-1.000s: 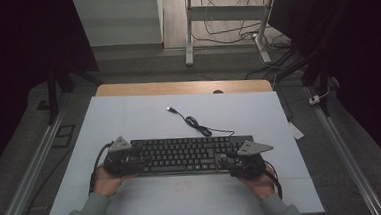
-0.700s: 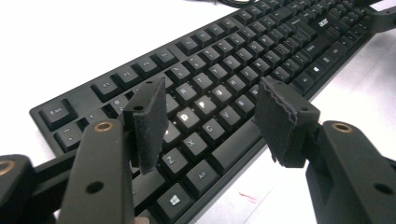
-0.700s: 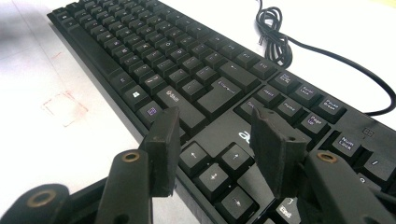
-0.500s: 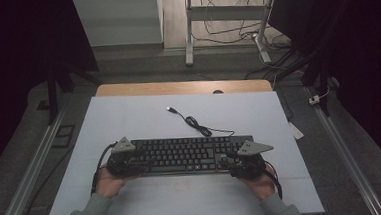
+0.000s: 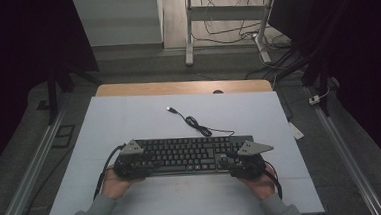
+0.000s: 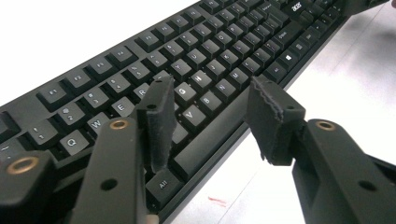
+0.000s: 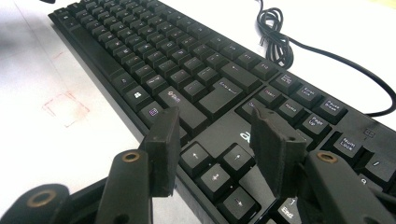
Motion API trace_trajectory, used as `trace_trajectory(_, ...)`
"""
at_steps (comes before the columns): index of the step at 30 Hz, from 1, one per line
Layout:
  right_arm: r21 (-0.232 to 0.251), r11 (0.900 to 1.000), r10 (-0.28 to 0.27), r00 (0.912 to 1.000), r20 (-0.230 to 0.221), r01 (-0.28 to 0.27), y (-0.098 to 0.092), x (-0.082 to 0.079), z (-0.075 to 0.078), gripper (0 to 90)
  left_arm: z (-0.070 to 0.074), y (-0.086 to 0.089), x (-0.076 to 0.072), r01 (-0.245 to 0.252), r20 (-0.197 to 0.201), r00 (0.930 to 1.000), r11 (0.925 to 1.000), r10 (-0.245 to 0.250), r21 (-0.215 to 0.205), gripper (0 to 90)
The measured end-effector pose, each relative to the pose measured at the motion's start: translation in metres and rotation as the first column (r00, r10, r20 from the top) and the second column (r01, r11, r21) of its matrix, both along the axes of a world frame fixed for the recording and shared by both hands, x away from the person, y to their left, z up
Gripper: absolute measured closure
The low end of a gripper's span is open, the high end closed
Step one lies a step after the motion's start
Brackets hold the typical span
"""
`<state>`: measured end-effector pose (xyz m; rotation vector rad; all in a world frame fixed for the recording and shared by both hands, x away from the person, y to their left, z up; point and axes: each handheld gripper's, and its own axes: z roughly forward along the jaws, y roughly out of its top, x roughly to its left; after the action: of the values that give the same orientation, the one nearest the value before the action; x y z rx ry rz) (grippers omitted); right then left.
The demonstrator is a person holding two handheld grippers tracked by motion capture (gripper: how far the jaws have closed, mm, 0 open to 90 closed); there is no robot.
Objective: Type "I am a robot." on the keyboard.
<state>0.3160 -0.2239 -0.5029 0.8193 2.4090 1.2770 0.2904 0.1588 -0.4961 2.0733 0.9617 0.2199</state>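
A black keyboard point(image 5: 191, 155) lies lengthwise near the front of the white table top point(image 5: 129, 116). Its cable point(image 5: 195, 123) coils behind it and ends in a loose USB plug point(image 5: 170, 109). My left gripper point(image 5: 144, 163) is at the keyboard's left end. In the left gripper view the left gripper point(image 6: 210, 93) straddles the front edge of the keyboard point(image 6: 224, 46) by the space bar; its jaws have just been closing, with a gap still at both pads. My right gripper point(image 5: 234, 162) is at the right end. In its own view the right gripper point(image 7: 215, 119) hovers open over the arrow keys of the keyboard point(image 7: 154, 51).
The coiled cable point(image 7: 280, 42) lies on the table just behind the keyboard. Faint red marks point(image 7: 65, 107) sit on the table in front of the keyboard. A wooden strip point(image 5: 177, 87) edges the far side. Metal rails point(image 5: 28, 182) run along both sides of the table.
The left gripper has shifted slightly to the right along the keyboard's left end. The right gripper and the keyboard have stayed where they were.
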Motion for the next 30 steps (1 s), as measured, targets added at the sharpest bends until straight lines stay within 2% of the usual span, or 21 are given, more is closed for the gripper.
trace_trajectory(5,-0.005,1.0,0.006,1.0,-0.004,-0.006,0.001,-0.001,-0.001,52.8,-0.003,-0.005,0.0,0.024,-0.006,0.9997,0.9995,-0.024,0.018,65.0)
trace_trajectory(11,-0.012,1.0,0.009,0.9999,-0.008,-0.009,0.002,0.0,-0.002,52.9,-0.008,-0.014,0.001,0.062,-0.016,0.998,0.9967,-0.061,0.051,88.6)
trace_trajectory(16,-0.007,1.0,0.006,1.0,-0.004,-0.006,0.001,0.0,-0.001,52.9,-0.01,-0.02,0.0,0.079,-0.018,0.9968,0.9939,-0.077,0.078,89.0)
trace_trajectory(24,-0.013,1.0,0.006,1.0,-0.004,-0.006,0.001,0.0,-0.001,52.9,-0.016,-0.025,0.003,0.06,-0.019,0.9981,0.9919,-0.058,0.112,89.0)
trace_trajectory(28,-0.014,1.0,0.001,1.0,-0.006,-0.001,0.001,0.0,-0.001,52.9,-0.019,-0.027,0.003,0.063,-0.021,0.9979,0.9878,-0.061,0.143,89.0)
trace_trajectory(30,-0.01,1.0,0.005,1.0,-0.003,-0.005,0.001,0.0,-0.001,52.8,-0.02,-0.028,0.004,0.057,-0.023,0.9982,0.9881,-0.054,0.143,89.0)
